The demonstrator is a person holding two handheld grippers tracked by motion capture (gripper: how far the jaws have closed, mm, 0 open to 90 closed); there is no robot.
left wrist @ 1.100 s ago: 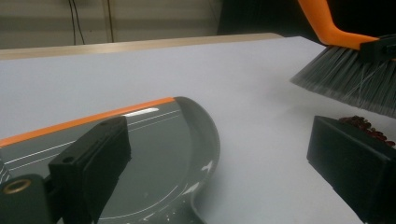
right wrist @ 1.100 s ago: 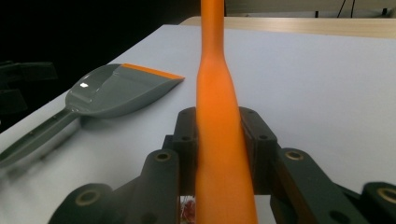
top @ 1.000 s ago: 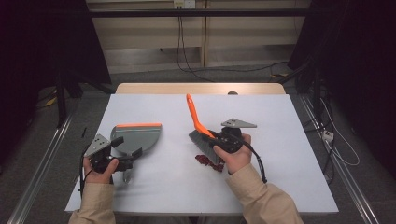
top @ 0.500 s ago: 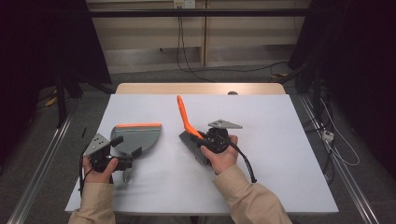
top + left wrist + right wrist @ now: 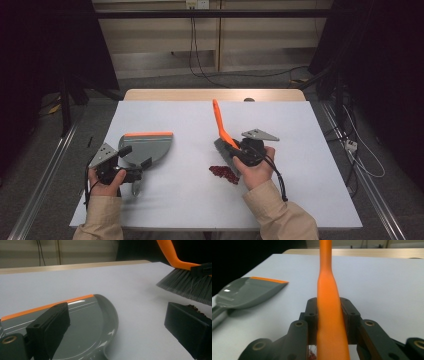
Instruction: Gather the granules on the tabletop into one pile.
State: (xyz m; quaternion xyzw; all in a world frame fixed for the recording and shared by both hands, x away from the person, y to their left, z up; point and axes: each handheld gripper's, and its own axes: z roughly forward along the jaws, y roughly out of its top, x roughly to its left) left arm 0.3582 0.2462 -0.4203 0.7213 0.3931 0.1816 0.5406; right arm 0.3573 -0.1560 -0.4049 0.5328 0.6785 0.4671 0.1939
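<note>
Both forearms, in tan sleeves, come in from the near edge. The left hand (image 5: pixel 107 180) holds the left gripper (image 5: pixel 134 161) low over the tabletop, jaws spread apart. The right hand (image 5: pixel 255 167) carries the right gripper (image 5: pixel 235 147) — jaws clamped tight, pointing away.

My rig: tan sleeves, black grippers

I see tan sleeves (image 5: pixel 282 217) on both forearms. The left gripper (image 5: pixel 131 161) and right gripper (image 5: pixel 235 150) are black, each topped by a grey three-cornered plate (image 5: pixel 259 134) with small holes. A black cable (image 5: pixel 278 177) trails from each. Up close, the blocky matte jaws hang on black links with brass-ringed pivot holes (image 5: pixel 298 324).
</note>
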